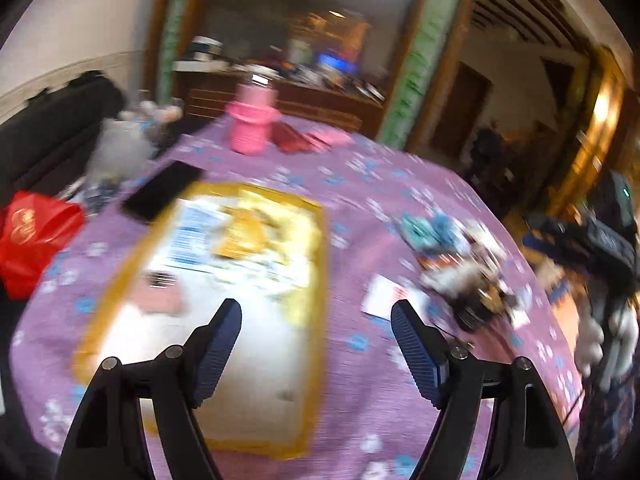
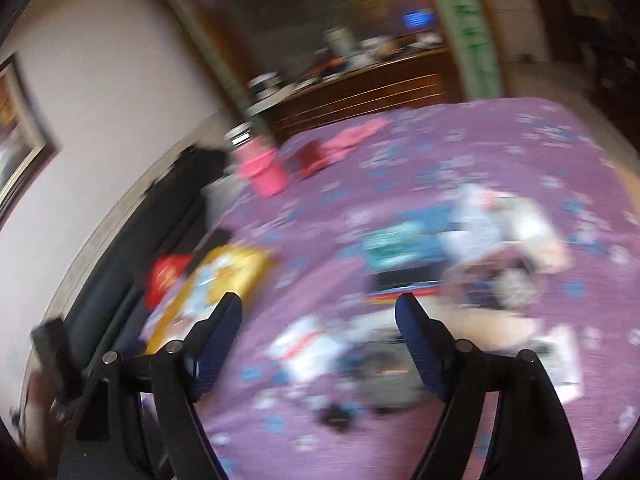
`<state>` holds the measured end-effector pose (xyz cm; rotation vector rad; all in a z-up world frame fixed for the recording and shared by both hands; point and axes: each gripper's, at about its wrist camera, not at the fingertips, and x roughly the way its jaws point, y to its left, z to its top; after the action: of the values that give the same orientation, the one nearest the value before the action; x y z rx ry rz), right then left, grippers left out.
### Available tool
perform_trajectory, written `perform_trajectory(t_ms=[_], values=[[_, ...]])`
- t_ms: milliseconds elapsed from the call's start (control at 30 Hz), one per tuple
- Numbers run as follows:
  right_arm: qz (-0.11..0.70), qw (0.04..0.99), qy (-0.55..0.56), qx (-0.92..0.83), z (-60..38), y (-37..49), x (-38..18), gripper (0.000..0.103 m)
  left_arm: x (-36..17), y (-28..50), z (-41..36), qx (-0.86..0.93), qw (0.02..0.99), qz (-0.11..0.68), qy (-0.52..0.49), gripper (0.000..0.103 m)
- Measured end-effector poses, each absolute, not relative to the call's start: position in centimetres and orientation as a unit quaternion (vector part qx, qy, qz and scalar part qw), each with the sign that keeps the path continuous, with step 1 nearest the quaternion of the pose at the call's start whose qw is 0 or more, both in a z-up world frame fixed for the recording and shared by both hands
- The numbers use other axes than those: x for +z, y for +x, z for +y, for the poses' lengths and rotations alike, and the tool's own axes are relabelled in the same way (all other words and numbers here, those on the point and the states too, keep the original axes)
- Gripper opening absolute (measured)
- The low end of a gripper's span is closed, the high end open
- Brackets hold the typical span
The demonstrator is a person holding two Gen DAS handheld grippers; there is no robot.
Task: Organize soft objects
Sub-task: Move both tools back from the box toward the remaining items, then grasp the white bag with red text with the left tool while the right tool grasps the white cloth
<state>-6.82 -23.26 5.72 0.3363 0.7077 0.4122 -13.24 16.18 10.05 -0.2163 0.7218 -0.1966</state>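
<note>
A table with a purple flowered cloth (image 1: 360,208) fills both views. A yellow-rimmed open box (image 1: 320,280) with papers and yellow packets lies on it; it also shows blurred in the right wrist view (image 2: 236,268). A heap of soft things (image 1: 464,264) in teal, blue, white and black lies to the right; it shows in the right wrist view (image 2: 492,248) too. My left gripper (image 1: 316,312) is open and empty above the box's near end. My right gripper (image 2: 318,308) is open and empty above the cloth, near the heap. The other gripper (image 1: 604,240) shows at the right edge.
A pink bottle (image 1: 252,120) and red and pink cloths (image 1: 308,140) stand at the far side. A black phone (image 1: 160,192) and a red bag (image 1: 32,236) lie at the left. A white card (image 1: 384,296) lies beside the heap. A dark sofa (image 1: 48,128) flanks the table.
</note>
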Motion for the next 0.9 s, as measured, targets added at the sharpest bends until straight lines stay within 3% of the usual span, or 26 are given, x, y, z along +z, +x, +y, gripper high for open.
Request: perform_trajectory(t_ms=[400, 800, 867, 900], values=[[0.333, 0.909, 0.219, 0.121, -31.8, -3.3, -2.0, 0.078, 6.4, -9.0, 3.5, -0.149, 0.892, 0.426, 0.013, 0.080], [0.313, 0.912, 0.234, 0.126, -33.1, -4.7, -1.3, 0.078, 1.1, -2.4, -0.5, -0.117, 0.868, 0.478, 0.067, 0.082], [0.314, 0.912, 0.235, 0.123, -33.1, -4.6, -1.3, 0.078, 1.0, -2.0, -0.4, -0.121, 0.868, 0.478, 0.065, 0.075], [0.315, 0.911, 0.236, 0.121, -33.1, -4.6, -1.4, 0.078, 1.1, -2.1, -0.4, -0.127, 0.868, 0.475, 0.065, 0.064]])
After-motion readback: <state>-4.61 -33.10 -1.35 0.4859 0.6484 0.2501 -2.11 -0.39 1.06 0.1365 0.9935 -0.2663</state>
